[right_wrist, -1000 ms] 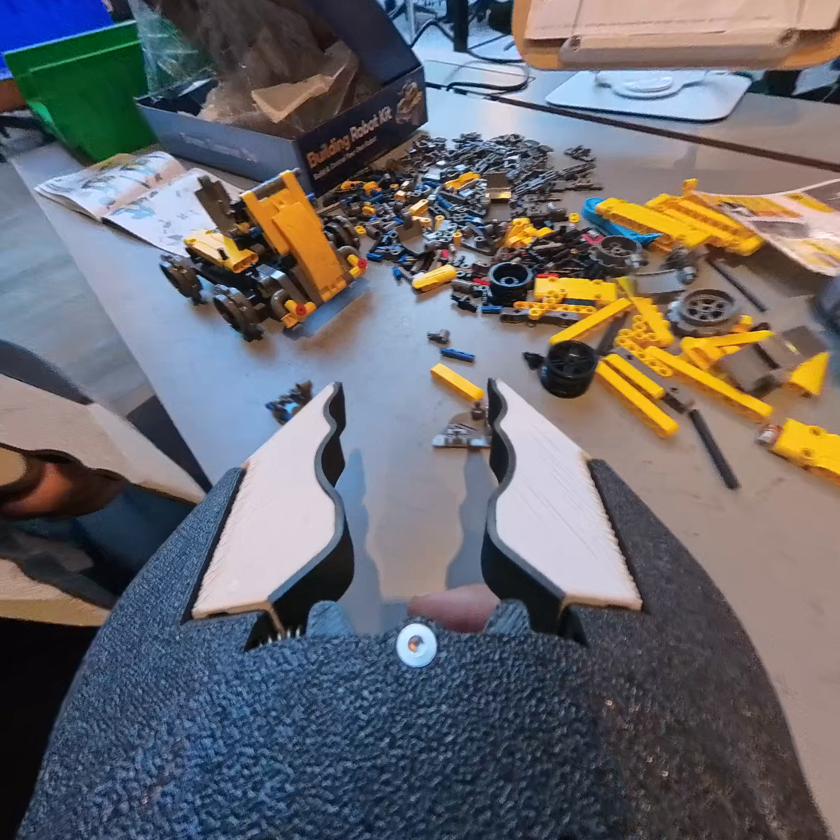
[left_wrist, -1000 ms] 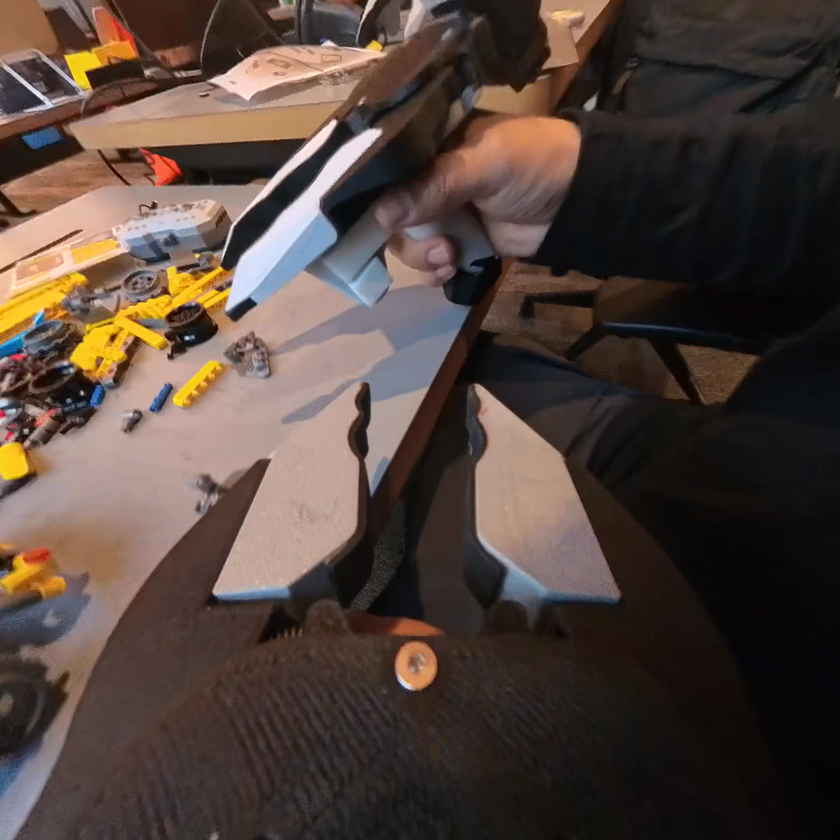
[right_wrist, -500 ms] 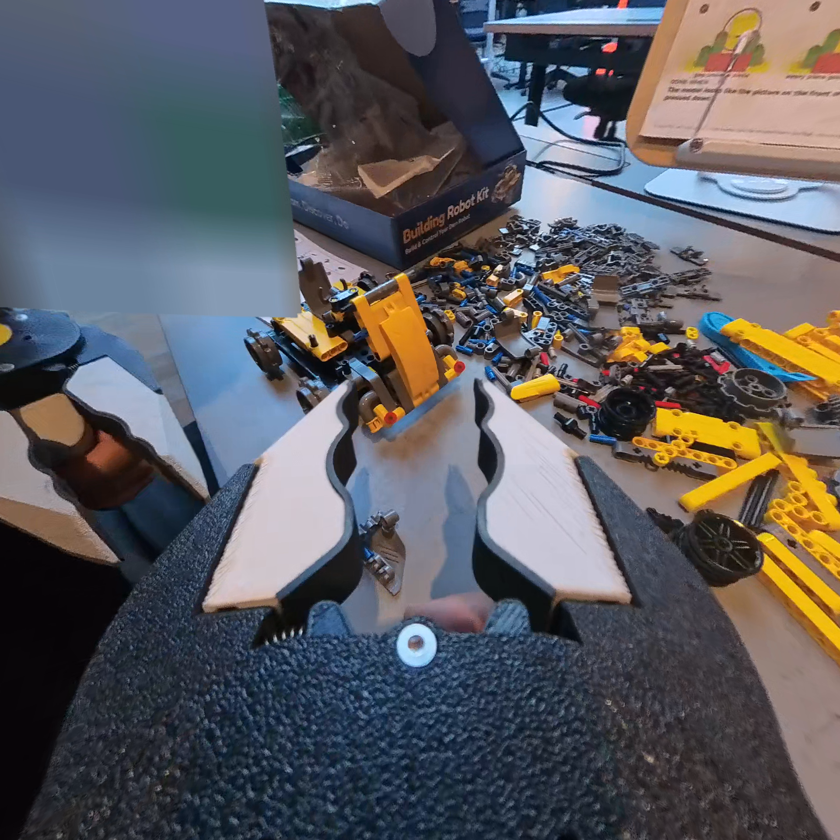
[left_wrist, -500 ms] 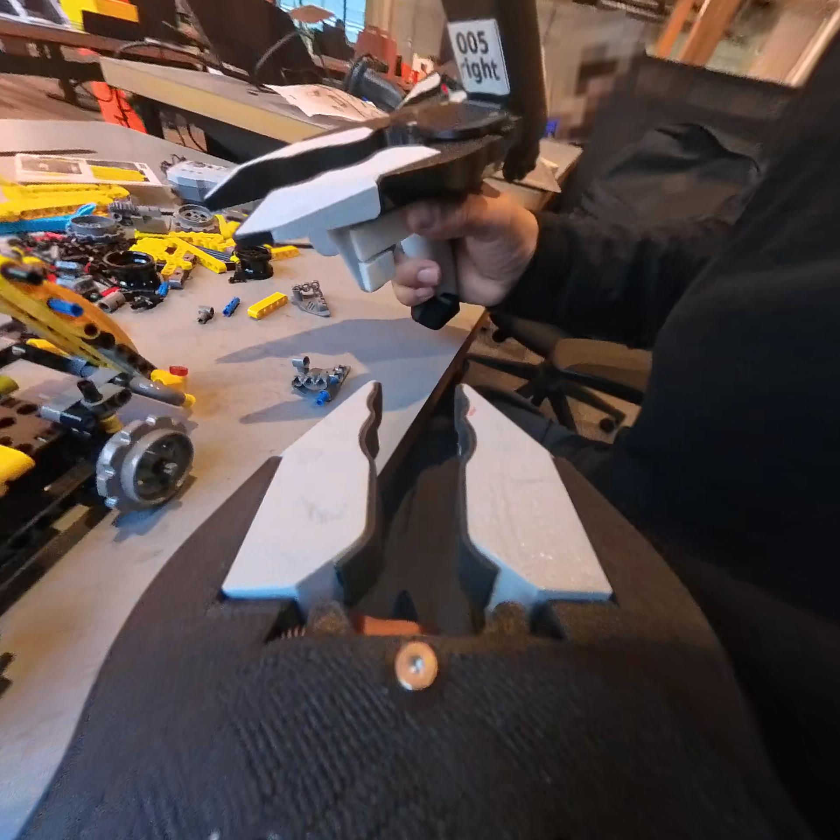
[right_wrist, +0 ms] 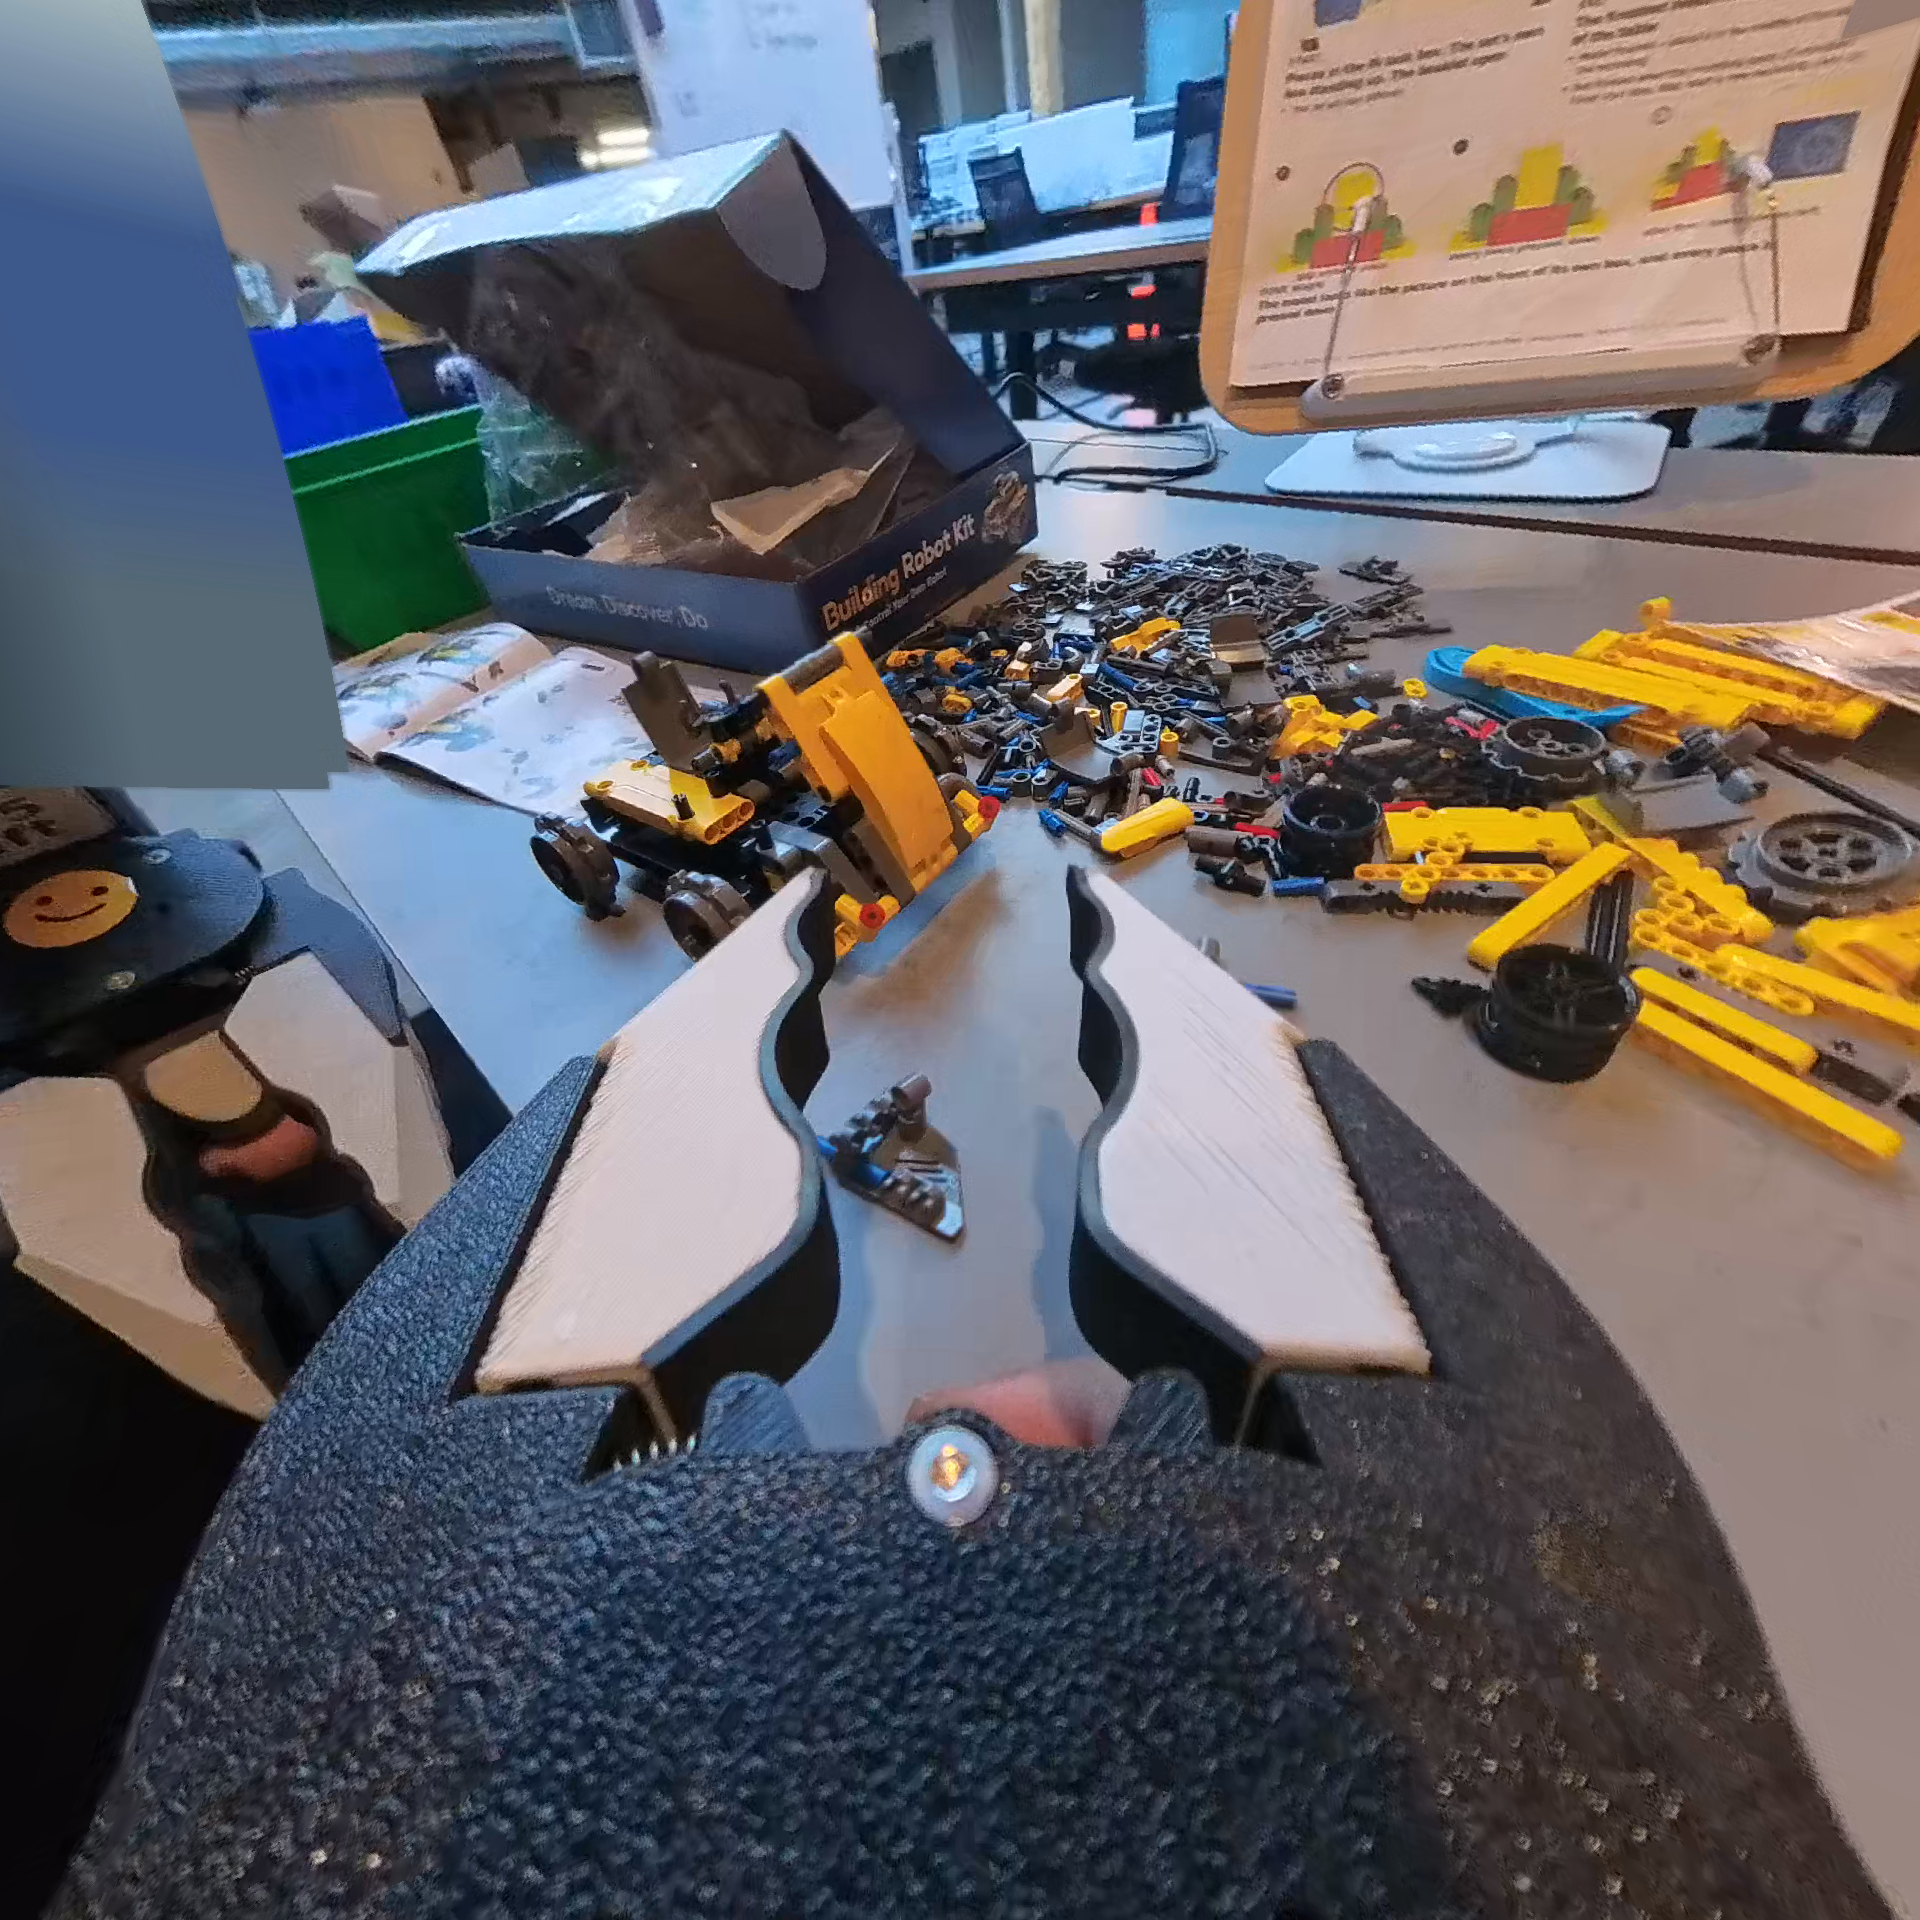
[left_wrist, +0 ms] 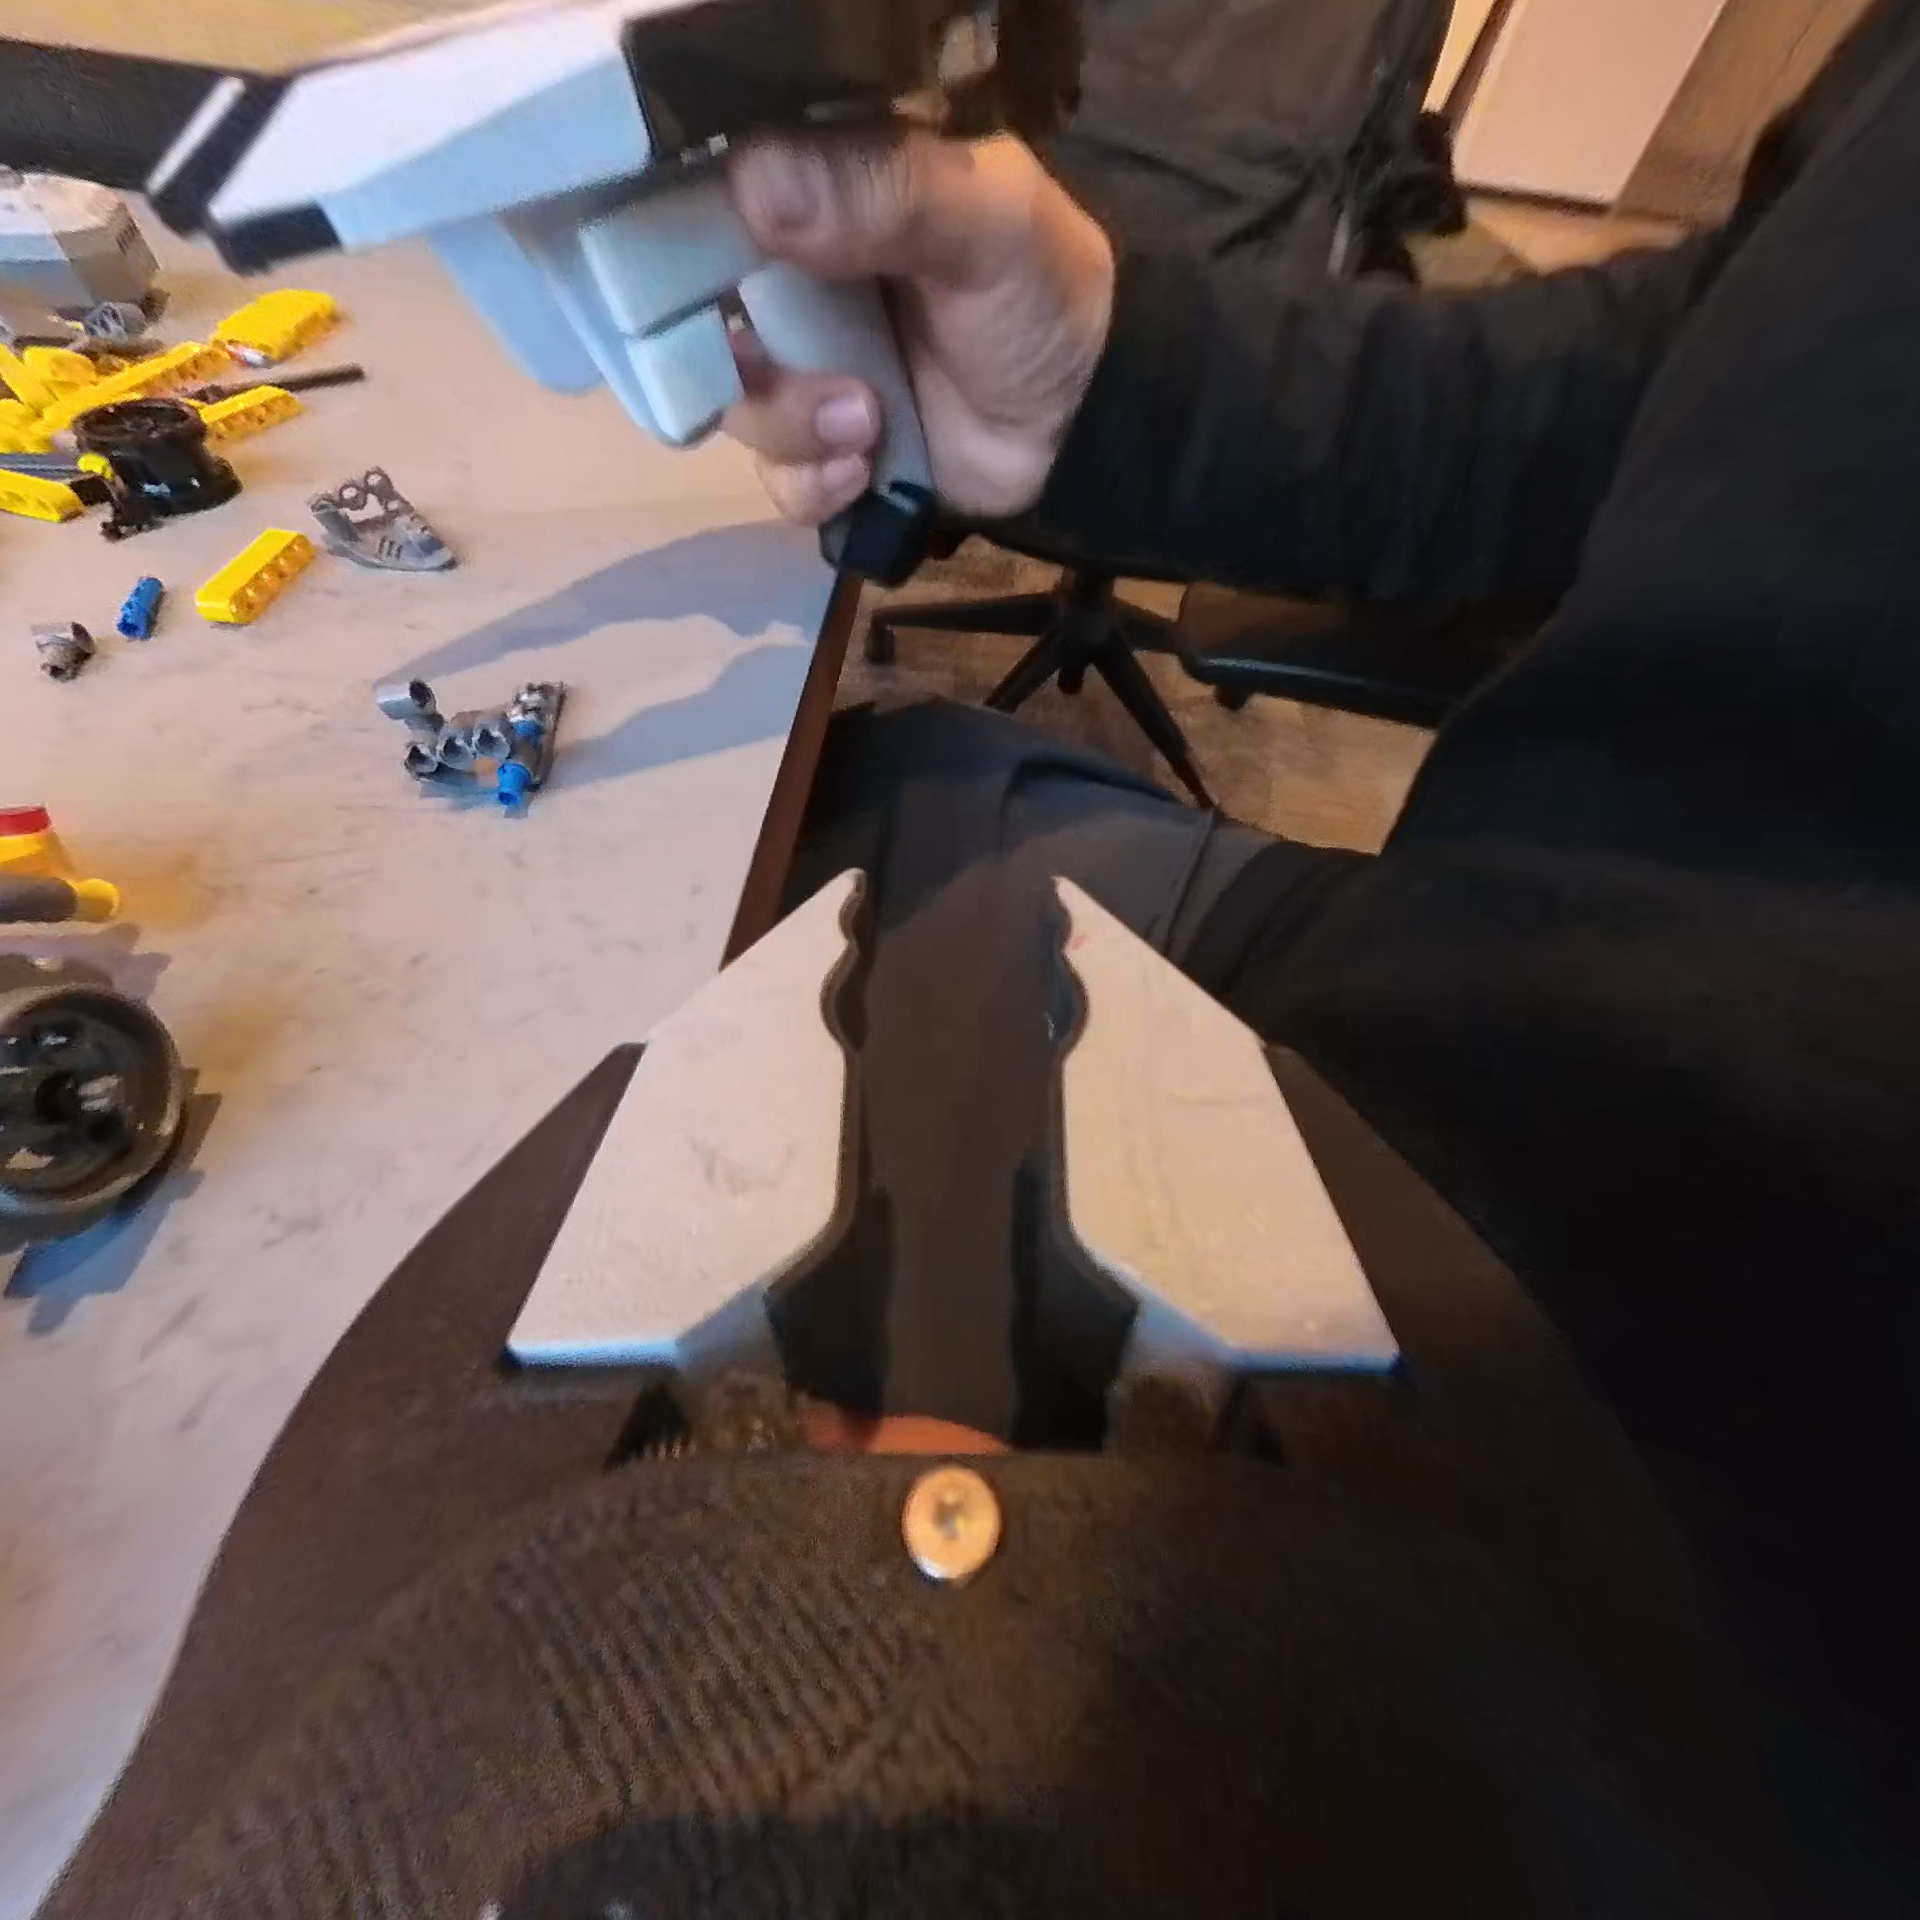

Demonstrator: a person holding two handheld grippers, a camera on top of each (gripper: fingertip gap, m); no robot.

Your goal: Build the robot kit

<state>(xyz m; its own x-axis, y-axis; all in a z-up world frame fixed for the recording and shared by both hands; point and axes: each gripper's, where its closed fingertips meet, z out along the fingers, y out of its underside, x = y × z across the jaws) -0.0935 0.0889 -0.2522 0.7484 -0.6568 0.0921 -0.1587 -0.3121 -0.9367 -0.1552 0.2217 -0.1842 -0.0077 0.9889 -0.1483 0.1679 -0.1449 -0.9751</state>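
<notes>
A small grey piece with a blue pin [right_wrist: 899, 1164] lies on the grey table [right_wrist: 1558, 1299], down between the fingers of my right gripper [right_wrist: 945, 894]. That gripper is open, empty and just above the table. A partly built yellow and black vehicle [right_wrist: 810, 790] stands just beyond its fingertips. My left gripper [left_wrist: 958, 904] is open and empty, over the table's front edge [left_wrist: 800, 717] and a person's dark-clothed lap. The same grey piece shows in the left wrist view [left_wrist: 478, 743], below the hand-held right gripper [left_wrist: 197, 213].
A dark blue kit box [right_wrist: 748, 436], an open booklet [right_wrist: 488, 717] and a green bin [right_wrist: 384, 520] stand behind the vehicle. A heap of small dark parts [right_wrist: 1195, 665], yellow beams [right_wrist: 1662, 935] and black wheels [right_wrist: 1558, 1008] fill the right. A stand with sheets [right_wrist: 1558, 208] is at the back.
My right gripper has swung left from the yellow beams towards the vehicle and now straddles the small grey piece. The left gripper has turned and come closer to the right hand. Both stay open.
</notes>
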